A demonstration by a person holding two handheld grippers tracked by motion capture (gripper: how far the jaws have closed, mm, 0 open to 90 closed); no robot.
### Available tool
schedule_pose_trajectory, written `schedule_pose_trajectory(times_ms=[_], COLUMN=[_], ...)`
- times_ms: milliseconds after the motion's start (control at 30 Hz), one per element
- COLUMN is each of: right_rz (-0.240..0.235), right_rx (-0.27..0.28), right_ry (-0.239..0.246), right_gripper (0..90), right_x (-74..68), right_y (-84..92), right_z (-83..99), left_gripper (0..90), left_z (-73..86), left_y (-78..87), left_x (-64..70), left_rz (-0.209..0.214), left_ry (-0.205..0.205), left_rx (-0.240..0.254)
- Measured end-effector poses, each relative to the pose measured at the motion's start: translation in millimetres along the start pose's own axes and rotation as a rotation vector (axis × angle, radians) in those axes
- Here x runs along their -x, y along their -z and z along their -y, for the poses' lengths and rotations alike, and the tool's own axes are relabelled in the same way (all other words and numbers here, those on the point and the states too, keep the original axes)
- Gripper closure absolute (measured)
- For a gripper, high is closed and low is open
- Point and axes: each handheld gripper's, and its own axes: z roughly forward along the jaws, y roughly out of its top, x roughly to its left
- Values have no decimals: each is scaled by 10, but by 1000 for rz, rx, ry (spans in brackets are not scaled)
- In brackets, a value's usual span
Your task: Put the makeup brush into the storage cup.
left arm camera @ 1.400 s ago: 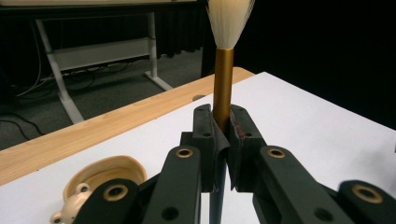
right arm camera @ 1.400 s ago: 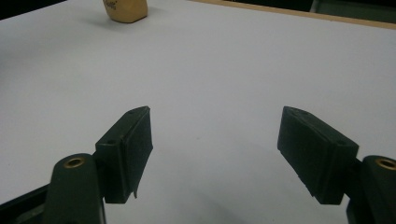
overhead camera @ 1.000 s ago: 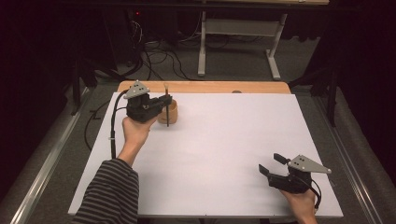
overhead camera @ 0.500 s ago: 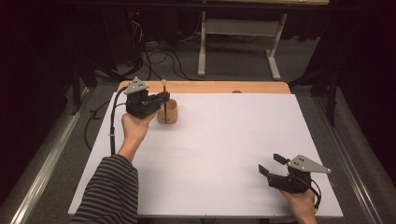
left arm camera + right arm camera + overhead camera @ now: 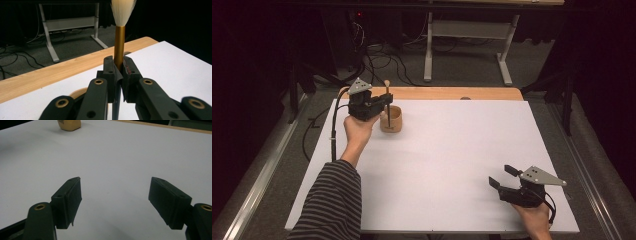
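My left gripper [image 5: 383,106] [image 5: 119,68] is shut on a brush [image 5: 387,97] [image 5: 119,40] and holds it upright, its pale bristles at the top above a gold shaft. This is at the far left of the white table top [image 5: 452,150]. The brush's dark lower end reaches down to the mouth of a small wooden cup [image 5: 393,120] [image 5: 78,93], just right of the gripper. I cannot tell whether the tip touches the cup's bottom. My right gripper [image 5: 503,176] [image 5: 115,200] rests open at the near right, with bare white surface between its jaws.
A wooden strip [image 5: 447,93] runs along the table's far edge. Beyond it on the dark floor stand a metal desk frame [image 5: 467,35] and loose cables [image 5: 372,55]. The wooden cup [image 5: 69,124] also appears far off in the right gripper view.
My left hand has shifted slightly to the left and away with the brush still gripped. The right hand and gripper have stayed put.
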Motion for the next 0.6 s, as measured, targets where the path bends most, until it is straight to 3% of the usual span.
schedule_pose_trajectory(times_ms=[600], right_rz=[-6], right_rx=[-11], right_ry=[-3], right_gripper=[280], right_x=[-14], right_y=[-15], right_z=[2], left_gripper=[835], left_z=[32], left_y=[-128], left_x=[-85], left_rz=[-26], left_ry=[-3], left_rx=[19])
